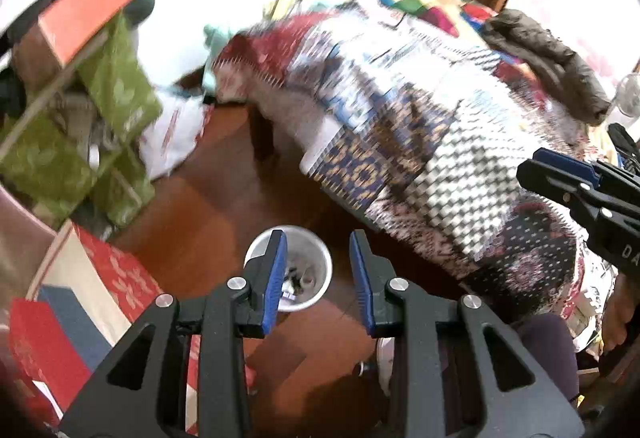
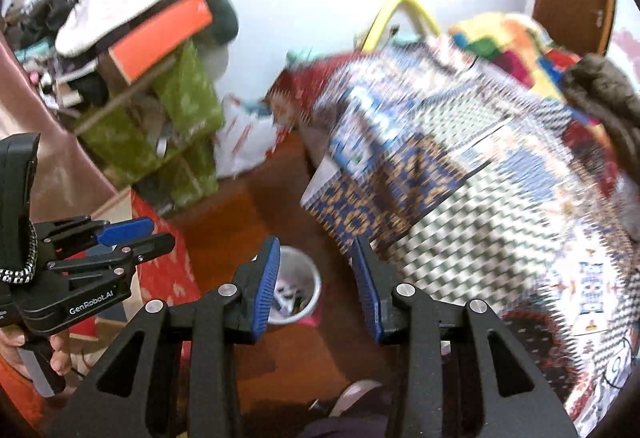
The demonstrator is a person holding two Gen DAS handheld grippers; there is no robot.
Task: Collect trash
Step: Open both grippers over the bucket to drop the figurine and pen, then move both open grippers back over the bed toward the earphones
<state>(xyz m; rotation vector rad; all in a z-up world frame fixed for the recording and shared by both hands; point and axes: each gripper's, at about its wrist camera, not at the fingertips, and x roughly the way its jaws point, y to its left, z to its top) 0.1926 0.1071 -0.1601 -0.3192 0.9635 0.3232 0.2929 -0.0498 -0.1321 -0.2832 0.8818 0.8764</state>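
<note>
A: Nearest the lens, the left gripper has its blue pads spread with nothing between them. Why over the bin?

B: The white trash bin stands on the wooden floor just beside the patterned bedspread, already holding scraps, so I judge it the drop point.

A: And the right gripper?

B: Also spread and empty, tilted steeply down at the bin, level with the left one.

I see a white bin on reddish-brown floor, a patchwork blanket, green leaf-print boxes.
</note>
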